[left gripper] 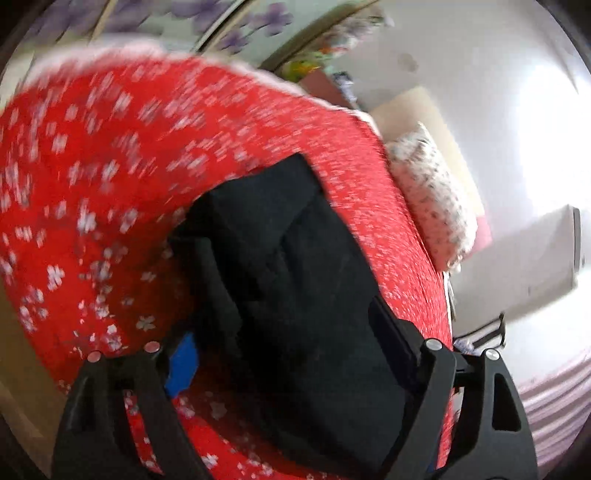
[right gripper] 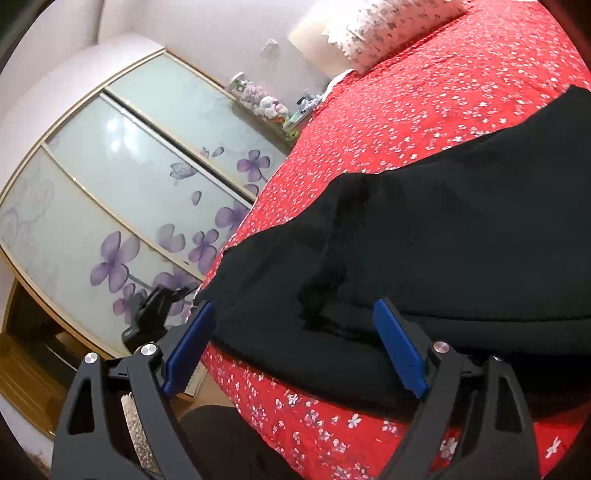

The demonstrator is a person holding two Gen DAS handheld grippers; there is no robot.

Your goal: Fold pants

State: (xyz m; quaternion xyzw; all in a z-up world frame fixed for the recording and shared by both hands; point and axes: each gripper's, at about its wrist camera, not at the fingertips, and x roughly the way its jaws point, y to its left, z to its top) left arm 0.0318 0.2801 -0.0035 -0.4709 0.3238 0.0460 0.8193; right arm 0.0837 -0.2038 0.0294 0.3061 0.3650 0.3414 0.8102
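left gripper (left gripper: 288,339) wide | right gripper (right gripper: 295,350) wide | black pants (right gripper: 424,251) on red bedspread (right gripper: 424,110)

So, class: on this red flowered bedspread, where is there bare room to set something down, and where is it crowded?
Bare bedspread lies between the black folded pants and the white patterned pillow, and in a strip along the near edge below the pants. It is crowded at the pants' near hem, where the open right gripper straddles them. In the left view the left gripper straddles the pants.
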